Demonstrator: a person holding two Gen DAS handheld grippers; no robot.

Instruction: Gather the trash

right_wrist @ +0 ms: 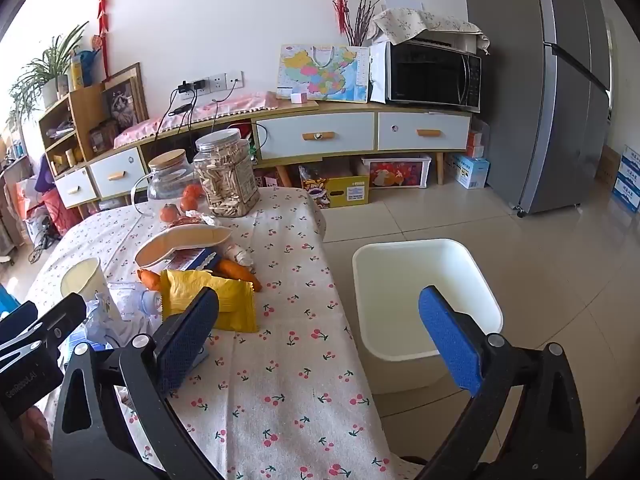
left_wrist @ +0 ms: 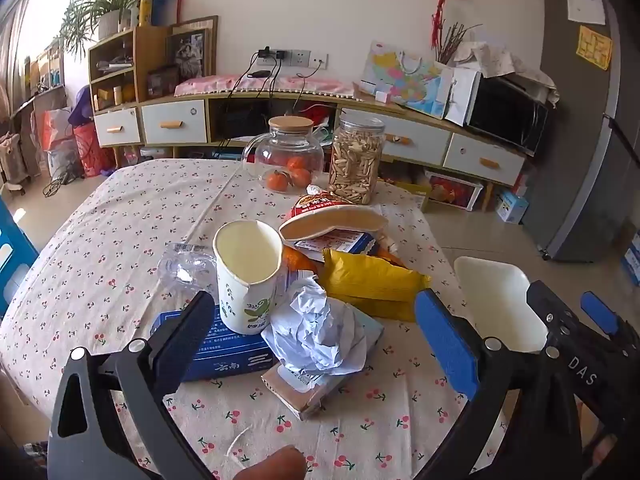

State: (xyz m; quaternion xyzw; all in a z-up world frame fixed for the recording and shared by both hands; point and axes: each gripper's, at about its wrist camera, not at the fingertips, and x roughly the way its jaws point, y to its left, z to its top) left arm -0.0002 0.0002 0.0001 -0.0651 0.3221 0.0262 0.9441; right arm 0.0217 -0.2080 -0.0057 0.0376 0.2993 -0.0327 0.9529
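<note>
On the cherry-print tablecloth [left_wrist: 120,240] I see the trash heaped near the table's right edge. My left gripper [left_wrist: 316,332] hangs over it with its fingers spread wide and nothing between them. Between the pads, from the left wrist view, sit a torn paper cup [left_wrist: 246,276] standing upright on a blue carton [left_wrist: 224,352], and a crumpled wad of pale paper [left_wrist: 320,328] lying on a brown-edged small box [left_wrist: 308,392]. A crushed clear plastic bottle [left_wrist: 182,264] lies just left of the cup, and a yellow snack wrapper [left_wrist: 372,280] lies to the right, touching the wad's far side. Behind them I make out two carrots [right_wrist: 240,272], a beige eye mask [left_wrist: 334,220] on a blue-and-white packet, a glass pitcher [left_wrist: 286,152] (tangerines show beside or behind it) and a jar of seeds [left_wrist: 358,160].

My right gripper [right_wrist: 320,336] is also fully apart and holds nothing, straddling the table's edge. A white bin [right_wrist: 424,300] stands on the tiled floor just beside the table.
</note>
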